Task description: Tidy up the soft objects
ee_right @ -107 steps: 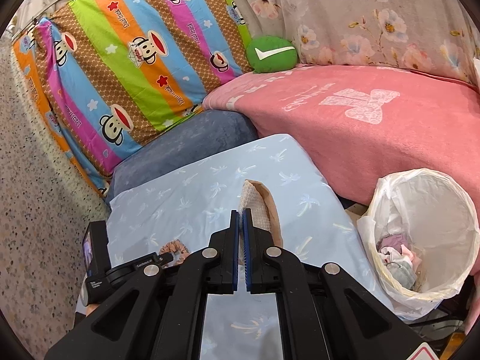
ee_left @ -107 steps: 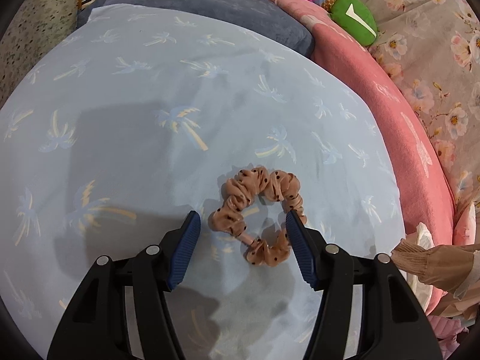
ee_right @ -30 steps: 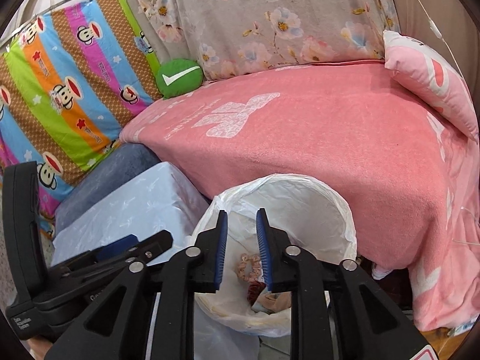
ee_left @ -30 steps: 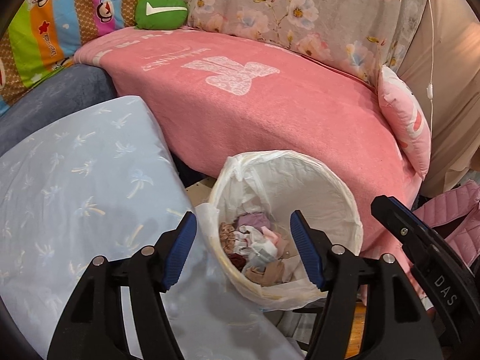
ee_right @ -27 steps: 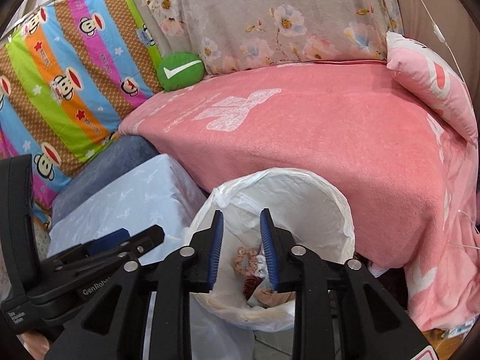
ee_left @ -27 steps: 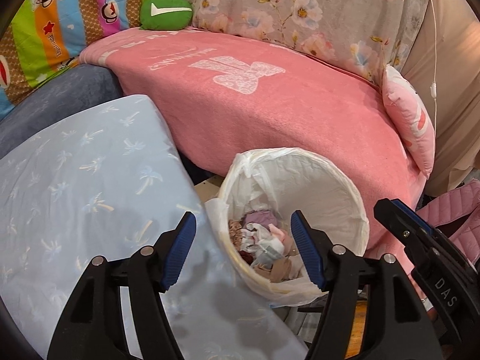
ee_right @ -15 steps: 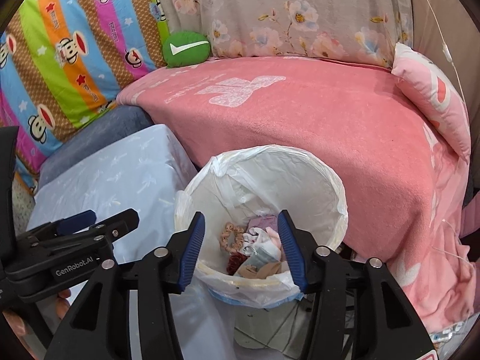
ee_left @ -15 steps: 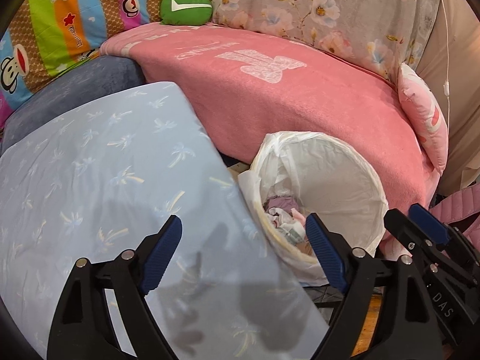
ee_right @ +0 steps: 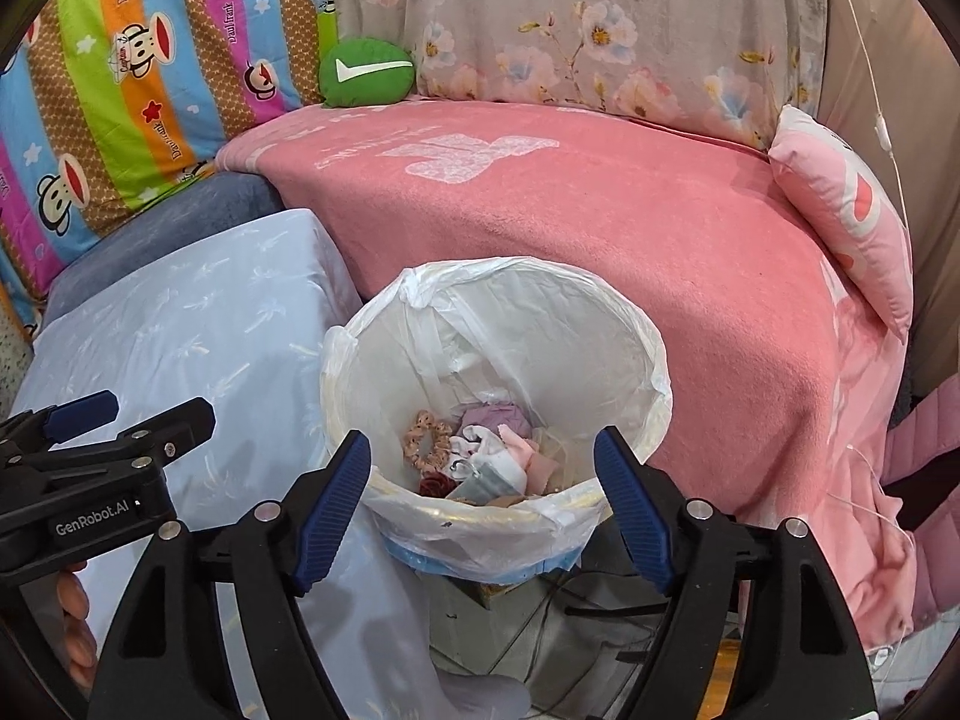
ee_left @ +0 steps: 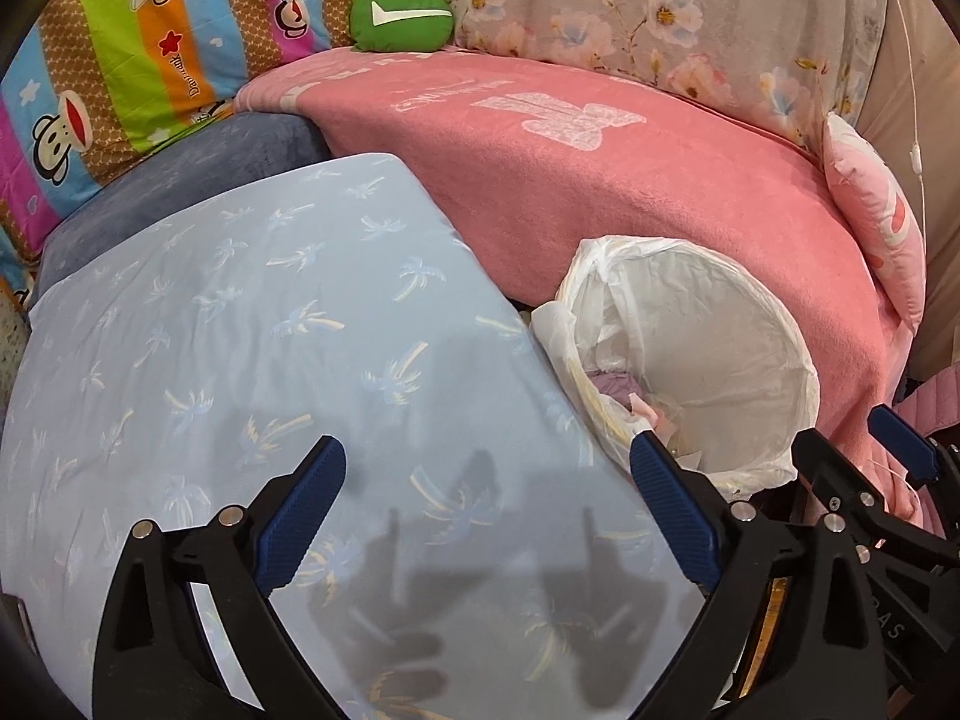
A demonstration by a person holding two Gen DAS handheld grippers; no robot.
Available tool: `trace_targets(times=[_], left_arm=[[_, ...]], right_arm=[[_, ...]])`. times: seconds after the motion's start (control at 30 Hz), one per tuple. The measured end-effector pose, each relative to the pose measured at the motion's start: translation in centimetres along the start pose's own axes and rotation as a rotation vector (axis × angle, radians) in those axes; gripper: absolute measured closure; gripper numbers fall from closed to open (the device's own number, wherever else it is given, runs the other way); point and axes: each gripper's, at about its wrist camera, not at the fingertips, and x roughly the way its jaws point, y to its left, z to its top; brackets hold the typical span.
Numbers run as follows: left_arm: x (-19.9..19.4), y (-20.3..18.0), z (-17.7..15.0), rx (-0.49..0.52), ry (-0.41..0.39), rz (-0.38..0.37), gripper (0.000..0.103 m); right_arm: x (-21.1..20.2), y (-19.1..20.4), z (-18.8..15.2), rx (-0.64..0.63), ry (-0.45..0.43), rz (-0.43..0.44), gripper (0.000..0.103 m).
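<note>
A white bag-lined bin stands between the blue palm-print surface and the pink bed. Inside it lie a tan dotted scrunchie and several soft items. My right gripper hovers open above the bin's near rim, nothing between its fingers. My left gripper is open over the blue surface, with the bin at its right finger. In the right wrist view the left gripper shows at the left edge.
A pink blanket covers the bed behind the bin, with a pink pillow at right and a green cushion at the back. A striped monkey-print cloth hangs at left. A grey-blue cushion lies behind the blue surface.
Both grippers dropped their soft items into the bin; the scrunchie now lies inside. The right gripper opened wide and both pulled back, the left one swinging left over the blue surface.
</note>
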Motion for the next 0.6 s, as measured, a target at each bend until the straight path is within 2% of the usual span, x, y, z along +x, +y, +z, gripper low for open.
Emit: trace_targets(times=[0.07,0.1,0.3,0.37,0.6], left_arm=[[0.0,0.0,-0.3,-0.001,0.001,0.011,0.010],[0.0,0.1,-0.5,-0.001,0.002,0.015,0.010],[-0.4,0.1,-0.9,-0.010,0.003,0.020,0.009],[-0.5,0.1,-1.0,-0.010,-0.001,0.021,0.009],[-0.7,-0.1,-1.3,-0.025,0.007,0.026,0.009]], right_arm=[[0.0,0.0,-0.2,0.002,0.005,-0.003,0.023],[0.1,-0.1,-0.3,0.007,0.012,-0.004,0.018],[0.1,-0.3,-0.9,0.015,0.023,-0.014,0.014],[0.1,-0.4,-1.1,0.019,0.023,-0.016,0.005],[-0.3,-0.5,-1.4,0.002,0.021,-0.041,0.005]])
